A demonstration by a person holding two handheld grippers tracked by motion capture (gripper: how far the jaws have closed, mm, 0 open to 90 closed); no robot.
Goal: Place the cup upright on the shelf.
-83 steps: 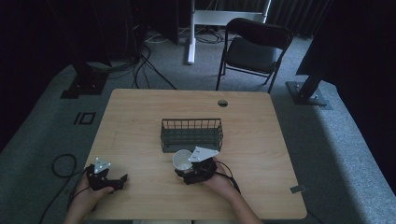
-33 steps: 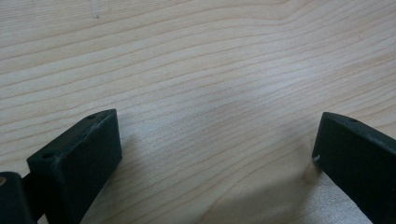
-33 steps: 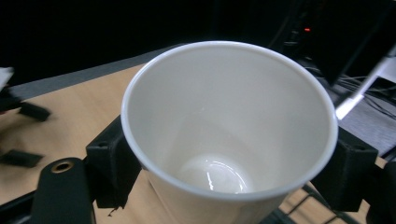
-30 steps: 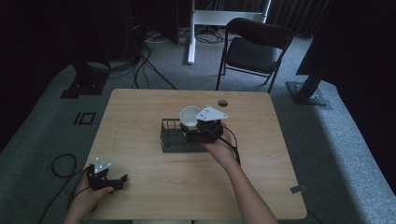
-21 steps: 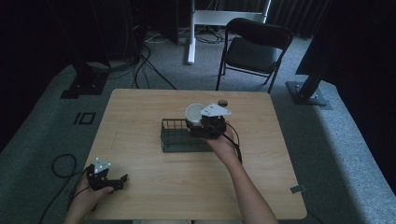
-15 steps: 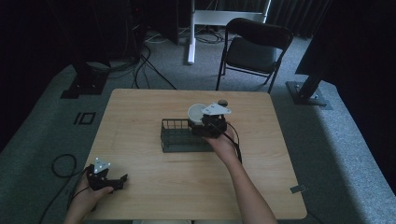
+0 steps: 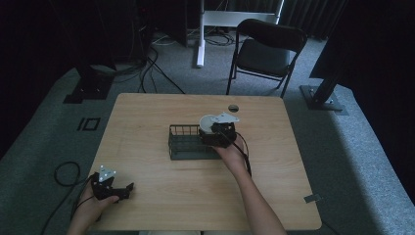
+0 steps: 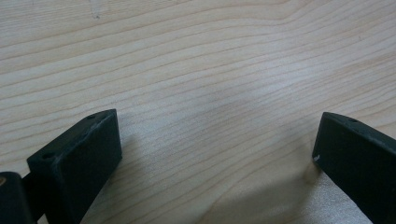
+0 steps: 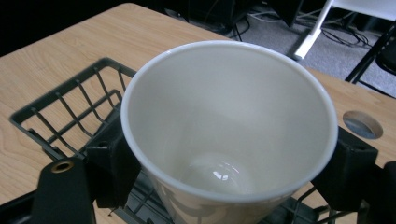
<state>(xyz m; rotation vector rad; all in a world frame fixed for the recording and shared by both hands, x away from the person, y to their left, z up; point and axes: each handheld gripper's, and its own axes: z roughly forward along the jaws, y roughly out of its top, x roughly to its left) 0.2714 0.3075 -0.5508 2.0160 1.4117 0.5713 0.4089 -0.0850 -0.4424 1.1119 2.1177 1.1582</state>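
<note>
Clamping a white cup [image 9: 229,135] between its two black jaws, the right gripper [image 7: 218,132] holds it over the right end of the dark wire basket [image 7: 188,143], which stands near the middle of the wooden table [image 7: 147,117]. From the right gripper view the cup is upright with its mouth open to the camera, glossy and empty inside, and the basket's bars and rim [image 9: 60,107] show below and to the left of it; whether the cup's base touches the basket floor cannot be told. A round hole in the tabletop [image 7: 233,107] lies just beyond the basket. The left gripper [image 7: 110,186] rests at the near left corner of the table, its jaws spread wide apart over bare wood, gripping nothing.
</note>
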